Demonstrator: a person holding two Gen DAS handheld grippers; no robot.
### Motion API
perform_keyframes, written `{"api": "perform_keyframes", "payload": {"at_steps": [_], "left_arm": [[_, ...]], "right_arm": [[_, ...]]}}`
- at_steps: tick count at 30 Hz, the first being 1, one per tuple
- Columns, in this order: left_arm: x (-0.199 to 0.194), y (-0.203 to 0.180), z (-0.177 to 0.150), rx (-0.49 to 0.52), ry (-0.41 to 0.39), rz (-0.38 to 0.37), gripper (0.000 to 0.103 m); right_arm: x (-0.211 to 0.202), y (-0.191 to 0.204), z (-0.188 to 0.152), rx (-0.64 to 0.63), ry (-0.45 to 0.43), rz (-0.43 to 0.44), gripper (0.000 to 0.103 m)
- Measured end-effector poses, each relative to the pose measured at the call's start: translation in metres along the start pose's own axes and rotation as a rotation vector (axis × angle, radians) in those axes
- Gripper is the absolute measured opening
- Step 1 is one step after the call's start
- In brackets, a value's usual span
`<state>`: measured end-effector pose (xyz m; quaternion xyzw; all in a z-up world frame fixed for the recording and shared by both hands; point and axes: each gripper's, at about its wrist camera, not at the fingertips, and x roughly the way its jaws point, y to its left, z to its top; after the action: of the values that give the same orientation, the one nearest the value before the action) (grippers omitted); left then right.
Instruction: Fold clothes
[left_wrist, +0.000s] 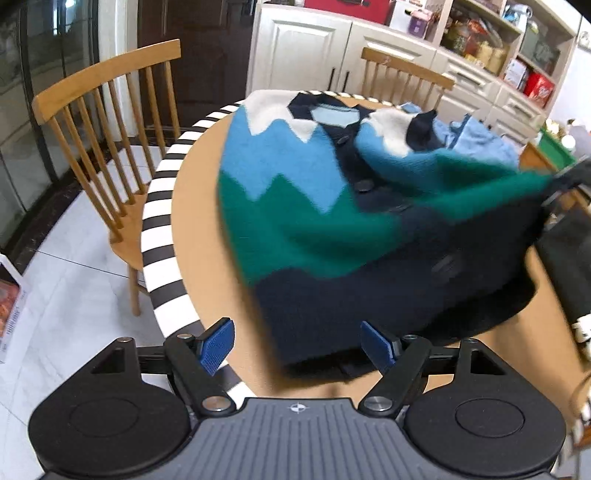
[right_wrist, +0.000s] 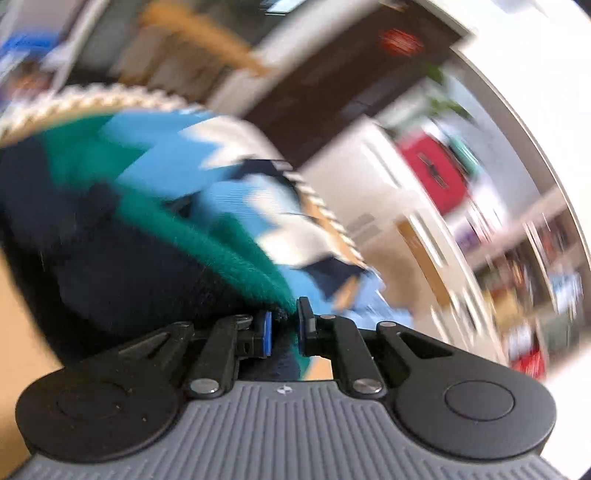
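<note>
Meanwhile right gripper (right_wrist: 283, 326) jaws pinch the cardigan (right_wrist: 155, 236); left gripper (left_wrist: 300, 346) gapes empty.

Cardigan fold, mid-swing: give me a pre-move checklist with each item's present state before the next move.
1. Right gripper clamped on cardigan edge: ok.
2. Left gripper open, holding nothing: ok.
3. Cardigan body resting on table: ok.
4. Lifted side carried over the button placket: ok.
5. Light blue garment clear of the fold: cannot tell.
6. Right wrist view sharp enough to judge grip depth: not ok, blurred.

right-wrist view: motion-blurred | shelf goods (left_wrist: 480, 40): too small | right tongs (left_wrist: 569, 177): edge-cut
</note>
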<state>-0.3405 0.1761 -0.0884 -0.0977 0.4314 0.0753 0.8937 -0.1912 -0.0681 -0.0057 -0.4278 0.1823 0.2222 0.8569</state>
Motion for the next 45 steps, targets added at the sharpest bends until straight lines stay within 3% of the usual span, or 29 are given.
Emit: {"api": "perform_keyframes", "payload": {"at_steps": [5, 8, 9, 14, 16, 18, 19, 22, 23, 24, 25, 27, 28, 31, 35, 38, 40, 45], "left_arm": [[0.002, -0.022, -0.004, 0.010, -0.005, -0.066, 0.078], [0.008, -0.046, -0.010, 0.073, -0.003, -0.095, 0.078], [0.010, -0.054, -0.012, 0.098, -0.003, -0.094, 0.078], [0.024, -0.081, -0.021, 0.222, -0.002, -0.052, 0.076], [0.027, -0.083, -0.023, 0.245, 0.006, -0.039, 0.070], [0.031, -0.083, -0.024, 0.243, 0.026, -0.040, 0.052], [0.033, -0.082, -0.024, 0.241, 0.037, -0.042, 0.052], [0.041, -0.056, -0.018, 0.022, 0.085, -0.109, 0.044], [0.043, -0.046, -0.015, -0.059, 0.102, -0.133, 0.034], [0.046, -0.037, -0.013, -0.140, 0.118, -0.157, 0.017], [0.049, -0.027, -0.011, -0.220, 0.134, -0.181, 0.012], [0.054, -0.008, -0.006, -0.382, 0.166, -0.228, 0.009], [0.054, -0.003, -0.004, -0.410, 0.170, -0.229, 0.009], [0.050, 0.001, -0.001, -0.404, 0.161, -0.207, 0.008], [0.047, 0.001, 0.002, -0.413, 0.156, -0.212, 0.008], [0.048, 0.002, 0.005, -0.429, 0.158, -0.217, 0.008], [0.048, 0.003, 0.008, -0.435, 0.157, -0.216, 0.008], [0.039, 0.000, 0.009, -0.375, 0.131, -0.185, 0.009]], "right_arm": [[-0.026, -0.066, -0.006, 0.291, 0.048, 0.000, 0.012], [-0.022, -0.096, -0.026, 0.481, 0.120, 0.015, 0.013], [-0.019, -0.098, -0.035, 0.523, 0.156, 0.005, 0.013], [0.002, -0.066, -0.074, 0.571, 0.321, 0.122, 0.018], [0.004, -0.051, -0.084, 0.581, 0.370, 0.133, 0.041], [0.002, -0.039, -0.091, 0.578, 0.379, 0.133, 0.052], [-0.004, -0.036, -0.095, 0.584, 0.379, 0.146, 0.055], [-0.009, -0.043, -0.106, 0.650, 0.376, 0.165, 0.058], [-0.009, -0.050, -0.110, 0.692, 0.367, 0.157, 0.058], [-0.010, -0.056, -0.114, 0.736, 0.356, 0.137, 0.059], [-0.006, -0.066, -0.116, 0.760, 0.346, 0.124, 0.061], [-0.001, -0.061, -0.119, 0.734, 0.345, 0.114, 0.061], [0.002, -0.055, -0.119, 0.706, 0.350, 0.113, 0.061], [-0.009, -0.027, -0.112, 0.515, 0.317, 0.157, 0.062], [-0.032, 0.008, -0.116, 0.205, 0.256, 0.112, 0.070], [-0.014, 0.036, -0.120, 0.008, 0.261, 0.114, 0.065], [0.001, 0.041, -0.117, -0.005, 0.258, 0.063, 0.045], [0.015, 0.005, -0.109, 0.310, 0.211, 0.000, 0.011]]}}
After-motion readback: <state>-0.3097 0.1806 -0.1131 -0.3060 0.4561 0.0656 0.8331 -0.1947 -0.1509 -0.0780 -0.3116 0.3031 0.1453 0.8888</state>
